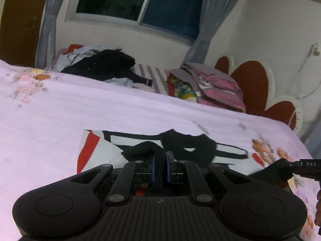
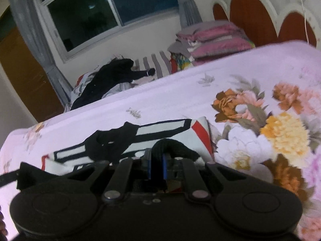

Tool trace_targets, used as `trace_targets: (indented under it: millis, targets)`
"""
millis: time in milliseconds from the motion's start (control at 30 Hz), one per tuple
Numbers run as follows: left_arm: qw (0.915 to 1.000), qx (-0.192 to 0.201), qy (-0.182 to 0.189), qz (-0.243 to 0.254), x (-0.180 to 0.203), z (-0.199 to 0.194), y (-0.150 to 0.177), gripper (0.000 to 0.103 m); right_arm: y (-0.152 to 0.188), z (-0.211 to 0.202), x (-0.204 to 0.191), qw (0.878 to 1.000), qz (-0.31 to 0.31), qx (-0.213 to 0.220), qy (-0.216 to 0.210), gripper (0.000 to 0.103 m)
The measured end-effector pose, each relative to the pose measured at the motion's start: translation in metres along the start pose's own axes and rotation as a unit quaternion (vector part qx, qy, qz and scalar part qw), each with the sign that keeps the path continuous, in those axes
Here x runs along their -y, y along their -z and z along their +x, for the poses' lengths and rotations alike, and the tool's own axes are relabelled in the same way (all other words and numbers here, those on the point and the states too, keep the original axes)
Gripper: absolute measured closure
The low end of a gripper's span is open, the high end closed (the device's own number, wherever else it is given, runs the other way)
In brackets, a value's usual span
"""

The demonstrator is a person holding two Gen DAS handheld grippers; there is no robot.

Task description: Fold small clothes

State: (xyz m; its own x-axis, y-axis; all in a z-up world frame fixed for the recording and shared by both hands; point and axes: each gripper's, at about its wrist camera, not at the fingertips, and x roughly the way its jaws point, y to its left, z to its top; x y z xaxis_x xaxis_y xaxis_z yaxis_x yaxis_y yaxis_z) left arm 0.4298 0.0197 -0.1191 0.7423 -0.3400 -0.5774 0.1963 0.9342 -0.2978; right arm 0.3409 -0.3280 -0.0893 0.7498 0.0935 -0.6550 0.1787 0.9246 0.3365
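A small white garment (image 1: 104, 150) with black bands and red patches lies flat on the pink floral bedsheet (image 1: 100, 108). In the left wrist view my left gripper (image 1: 160, 165) is shut on a black knitted edge (image 1: 140, 149) of the garment, lifted just above the cloth. At the right border the right gripper (image 1: 307, 167) pinches another black corner. In the right wrist view the garment (image 2: 160, 129) lies ahead. There the right gripper (image 2: 156, 165) is shut on its black edge (image 2: 174, 147). The left gripper (image 2: 8, 177) shows at the left border, holding black cloth.
At the back of the bed lie a heap of dark and light clothes (image 1: 104, 64) and a stack of folded pink and grey bedding (image 1: 216, 84). A red and white headboard (image 1: 252, 84) stands on the right. A window with grey curtains (image 1: 136, 4) is behind.
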Motion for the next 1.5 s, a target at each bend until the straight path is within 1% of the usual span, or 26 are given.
trace_targets:
  millis: [233,300,367,400,467,533,567,600,633,667,700,733,767,867,967,1033,1067,1100,1167,1233,1267,1333,1400,1433,1467,1500]
  targets:
    - [0.9989,-0.033,-0.023,-0.022,-0.009,0.051,-0.011,0.093,-0.015,0.059,0.012,0.999,0.021,-0.042,0.006,0.093]
    - [0.9981,-0.049,-0.033,-0.016,-0.01,0.063,-0.011,0.093,-0.018,0.071,0.014,0.998,0.019,-0.054,0.007,0.092]
    - [0.9976,-0.056,-0.038,-0.012,-0.011,0.071,-0.01,0.093,-0.02,0.079,0.015,0.998,0.014,-0.059,0.007,0.092]
    - [0.9974,-0.059,-0.039,-0.012,-0.011,0.075,-0.01,0.093,-0.021,0.082,0.016,0.998,0.017,-0.058,0.006,0.091]
    - [0.9969,-0.065,-0.04,-0.02,-0.014,0.08,-0.012,0.093,-0.023,0.089,0.018,0.998,0.017,-0.062,0.005,0.085]
    - [0.9963,-0.071,-0.041,-0.027,-0.015,0.084,-0.012,0.086,-0.026,0.094,0.019,0.998,0.008,-0.054,0.009,0.082]
    - [0.9961,-0.073,-0.04,-0.029,-0.015,0.086,-0.012,0.072,-0.027,0.095,0.019,0.999,0.006,-0.052,0.009,0.078]
    - [0.9962,-0.073,-0.037,-0.03,-0.016,0.086,-0.012,0.047,-0.028,0.096,0.02,0.999,0.003,-0.048,0.009,0.066]
    - [0.9964,-0.067,-0.041,-0.03,-0.015,0.085,-0.012,0.033,-0.03,0.095,0.02,0.999,-0.001,-0.039,0.014,0.055]
    - [0.9969,-0.05,-0.055,-0.026,-0.014,0.081,-0.014,0.013,-0.032,0.092,0.02,0.999,-0.004,-0.027,0.022,0.031]
    - [0.9975,-0.024,-0.064,-0.017,-0.012,0.075,-0.015,0.011,-0.033,0.09,0.02,1.0,-0.008,-0.014,0.026,0.024]
    - [0.9981,-0.014,-0.06,-0.009,-0.011,0.072,-0.017,0.011,-0.034,0.088,0.021,1.0,-0.013,-0.006,0.022,0.025]
    - [0.9984,-0.015,-0.055,-0.004,-0.01,0.072,-0.02,0.011,-0.035,0.087,0.022,1.0,-0.018,-0.003,0.018,0.03]
    - [0.9986,-0.031,-0.04,0.017,-0.009,0.075,-0.021,0.011,-0.038,0.087,0.026,0.999,-0.035,-0.001,0.011,0.031]
    - [0.9965,-0.049,-0.046,0.05,-0.005,0.082,-0.015,0.011,-0.037,0.091,0.028,0.999,-0.044,-0.006,0.014,0.031]
    - [0.9952,-0.065,-0.054,0.051,-0.007,0.088,-0.012,0.014,-0.035,0.096,0.029,0.999,-0.049,-0.016,0.01,0.031]
    - [0.9947,-0.07,-0.055,0.051,-0.007,0.091,-0.009,0.026,-0.034,0.099,0.028,0.998,-0.051,-0.022,0.007,0.032]
    - [0.9938,-0.077,-0.06,0.054,-0.007,0.093,-0.006,0.034,-0.034,0.1,0.028,0.998,-0.052,-0.025,0.004,0.034]
    - [0.9931,-0.078,-0.067,0.057,-0.009,0.093,-0.003,0.038,-0.036,0.091,0.031,0.999,-0.042,0.0,-0.008,0.035]
    - [0.9923,-0.075,-0.074,0.065,-0.011,0.093,0.0,0.045,-0.04,0.079,0.037,0.999,-0.029,0.033,-0.019,0.025]
    - [0.9916,-0.074,-0.08,0.07,-0.011,0.093,0.002,0.051,-0.041,0.079,0.037,0.999,-0.041,0.03,-0.019,0.025]
    - [0.9919,-0.069,-0.083,0.068,-0.013,0.091,0.004,0.056,-0.04,0.086,0.033,0.997,-0.071,0.002,-0.014,0.029]
    - [0.9917,-0.065,-0.088,0.067,-0.015,0.089,0.006,0.067,-0.035,0.096,0.035,0.997,-0.072,-0.023,-0.018,0.03]
    - [0.9913,-0.063,-0.092,0.069,-0.016,0.089,0.006,0.071,-0.033,0.102,0.035,0.997,-0.071,-0.036,-0.017,0.033]
    - [0.9907,-0.062,-0.096,0.073,-0.016,0.087,0.007,0.076,-0.031,0.108,0.035,0.996,-0.073,-0.048,-0.01,0.041]
    - [0.9901,-0.061,-0.1,0.077,-0.016,0.086,0.008,0.081,-0.029,0.113,0.035,0.996,-0.076,-0.055,0.0,0.065]
